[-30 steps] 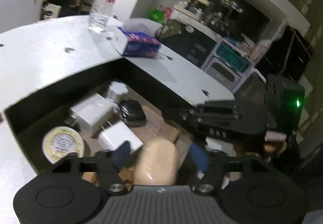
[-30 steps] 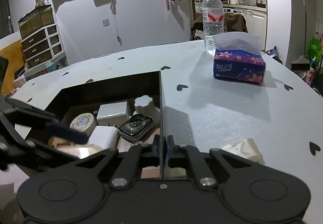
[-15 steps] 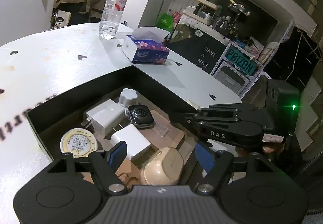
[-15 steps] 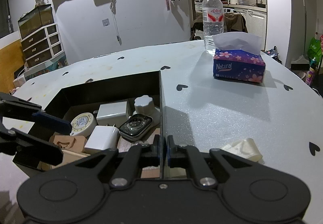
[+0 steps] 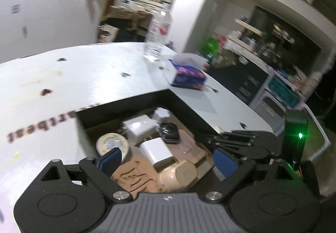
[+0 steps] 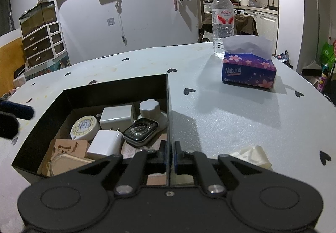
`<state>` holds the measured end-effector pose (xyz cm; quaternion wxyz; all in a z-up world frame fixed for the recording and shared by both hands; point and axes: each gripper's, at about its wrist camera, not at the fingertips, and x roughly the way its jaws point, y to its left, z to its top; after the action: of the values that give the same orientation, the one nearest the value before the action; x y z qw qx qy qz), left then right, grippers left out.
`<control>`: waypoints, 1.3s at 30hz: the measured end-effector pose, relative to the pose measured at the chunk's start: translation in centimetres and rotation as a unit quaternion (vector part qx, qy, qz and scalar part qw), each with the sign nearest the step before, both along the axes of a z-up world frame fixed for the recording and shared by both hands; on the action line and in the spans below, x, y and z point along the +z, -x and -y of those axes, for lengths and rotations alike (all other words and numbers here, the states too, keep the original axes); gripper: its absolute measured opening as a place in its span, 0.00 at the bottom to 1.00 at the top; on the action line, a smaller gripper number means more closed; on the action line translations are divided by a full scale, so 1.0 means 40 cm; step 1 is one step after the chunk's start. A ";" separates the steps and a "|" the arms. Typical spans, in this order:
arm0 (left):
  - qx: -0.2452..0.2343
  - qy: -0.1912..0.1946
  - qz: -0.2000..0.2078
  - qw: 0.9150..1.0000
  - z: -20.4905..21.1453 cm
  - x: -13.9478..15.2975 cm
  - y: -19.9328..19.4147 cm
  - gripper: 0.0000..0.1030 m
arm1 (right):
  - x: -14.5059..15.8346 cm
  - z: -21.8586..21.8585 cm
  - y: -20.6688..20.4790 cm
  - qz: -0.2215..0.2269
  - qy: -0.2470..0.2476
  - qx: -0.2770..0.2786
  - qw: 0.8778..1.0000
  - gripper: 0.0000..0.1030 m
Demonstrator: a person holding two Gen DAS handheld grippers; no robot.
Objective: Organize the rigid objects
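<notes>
A black open box (image 6: 117, 88) sits on the pale table and holds several small items. Among them are two white chargers (image 6: 105, 144), a smartwatch (image 6: 140, 130), a round tin (image 6: 85, 127), a white cap (image 6: 149, 108) and a carved wooden piece (image 6: 69, 147). A beige oval case (image 5: 180, 175) lies at the box's near end. My left gripper (image 5: 168, 160) hovers above that case. Its jaws are opening, and the blue pads (image 5: 110, 159) stand well clear of the case on both sides. My right gripper (image 6: 170, 156) is shut on the box's thin right wall (image 6: 168, 107).
A purple tissue box (image 6: 248, 71) and a clear water bottle (image 6: 222, 23) stand at the far right of the table. A crumpled white wad (image 6: 253, 155) lies just right of my right gripper. The table (image 6: 231, 119) curves off at the right.
My left gripper's jaws have spread wide and pulled up and back, leaving the beige case lying in the box. The right gripper has not moved.
</notes>
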<state>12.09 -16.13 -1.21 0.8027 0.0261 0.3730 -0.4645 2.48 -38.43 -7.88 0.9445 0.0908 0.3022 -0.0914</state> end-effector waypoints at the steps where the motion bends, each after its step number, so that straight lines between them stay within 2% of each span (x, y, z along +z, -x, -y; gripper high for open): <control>1: 0.013 -0.002 0.002 1.000 -0.007 0.005 0.004 0.95 | 0.003 -0.002 0.001 0.000 0.003 0.000 1.000 0.06; 8: 0.082 -0.012 0.019 0.996 -0.049 0.031 0.033 0.97 | 0.061 0.001 0.026 0.034 0.020 -0.003 0.999 0.14; 11: 0.110 -0.012 0.039 0.993 -0.061 0.048 0.054 1.00 | 0.113 0.004 0.044 0.055 0.018 0.007 0.998 0.23; 14: 0.144 -0.025 0.069 0.987 -0.064 0.058 0.083 1.00 | 0.169 -0.012 0.071 0.076 0.042 0.025 0.996 0.38; 15: 0.152 -0.028 0.075 0.985 -0.065 0.060 0.091 1.00 | 0.185 -0.020 0.081 0.080 0.052 0.032 0.995 0.47; 16: 0.160 -0.032 0.079 0.983 -0.066 0.061 0.100 1.00 | 0.198 -0.026 0.089 0.082 0.059 0.038 0.994 0.56; 19: 0.181 -0.044 0.087 0.979 -0.068 0.061 0.127 1.00 | 0.228 -0.042 0.111 0.072 0.074 0.039 0.994 0.72; 23: 0.194 -0.047 0.089 0.976 -0.078 0.051 0.163 1.00 | 0.244 -0.053 0.148 0.068 0.086 0.026 0.994 0.86; 24: 0.199 -0.047 0.090 0.975 -0.082 0.048 0.172 1.00 | 0.246 -0.055 0.157 0.064 0.087 0.023 0.994 0.94; 25: 0.206 -0.048 0.091 0.973 -0.086 0.047 0.180 1.00 | 0.247 -0.057 0.166 0.060 0.087 0.020 0.994 0.97; 30: 0.242 -0.061 0.107 0.962 -0.105 0.048 0.223 1.00 | 0.243 -0.063 0.203 0.045 0.085 0.009 0.995 0.98; 34: 0.253 -0.063 0.111 0.959 -0.117 0.046 0.254 1.00 | 0.238 -0.068 0.223 0.027 0.073 -0.005 0.997 0.99; 39: 0.274 -0.089 0.120 0.950 -0.114 0.040 0.281 1.00 | 0.231 -0.088 0.245 0.014 0.070 -0.009 0.997 1.00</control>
<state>0.85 -11.58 0.41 0.9324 0.0498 0.3067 -0.1849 -7.32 -34.91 1.36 0.9518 0.0285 0.2809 -0.1198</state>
